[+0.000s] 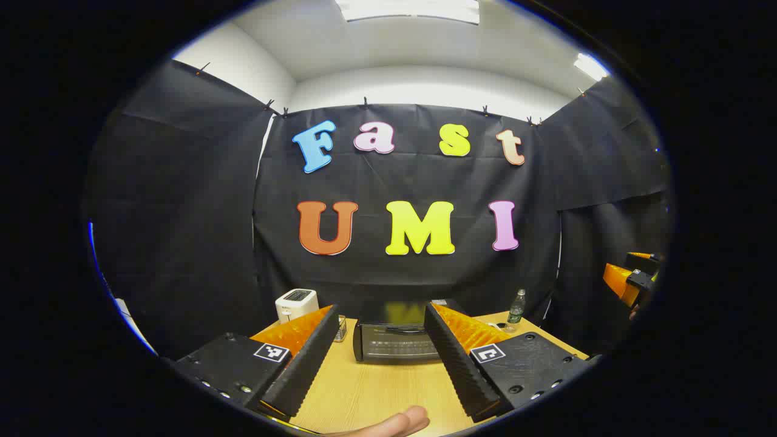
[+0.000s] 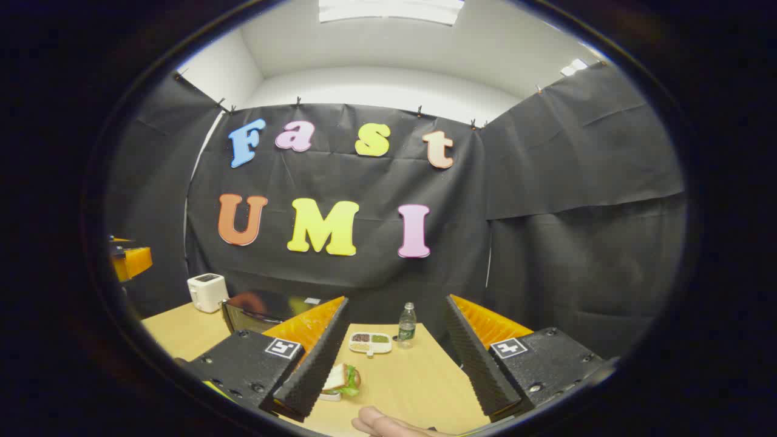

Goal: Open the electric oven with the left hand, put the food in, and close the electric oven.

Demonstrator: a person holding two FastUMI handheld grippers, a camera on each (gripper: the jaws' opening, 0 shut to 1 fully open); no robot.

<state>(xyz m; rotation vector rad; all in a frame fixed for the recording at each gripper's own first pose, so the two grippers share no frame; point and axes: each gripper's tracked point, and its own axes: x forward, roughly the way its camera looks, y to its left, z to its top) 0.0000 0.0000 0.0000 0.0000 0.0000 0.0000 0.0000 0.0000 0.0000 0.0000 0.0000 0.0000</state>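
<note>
Ahead, between my left gripper's [image 1: 381, 358] spread fingers, the black electric oven [image 1: 397, 341] sits shut on the wooden table [image 1: 364, 394], its glossy door reflecting. My right gripper [image 2: 393, 358] is spread too, the sandwich [image 2: 343, 379] lying just beside its left finger.

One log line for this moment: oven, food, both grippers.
electric oven: door closed | sandwich: on table, untouched | left gripper: jaws open, facing oven | right gripper: jaws open, empty, above sandwich
</note>
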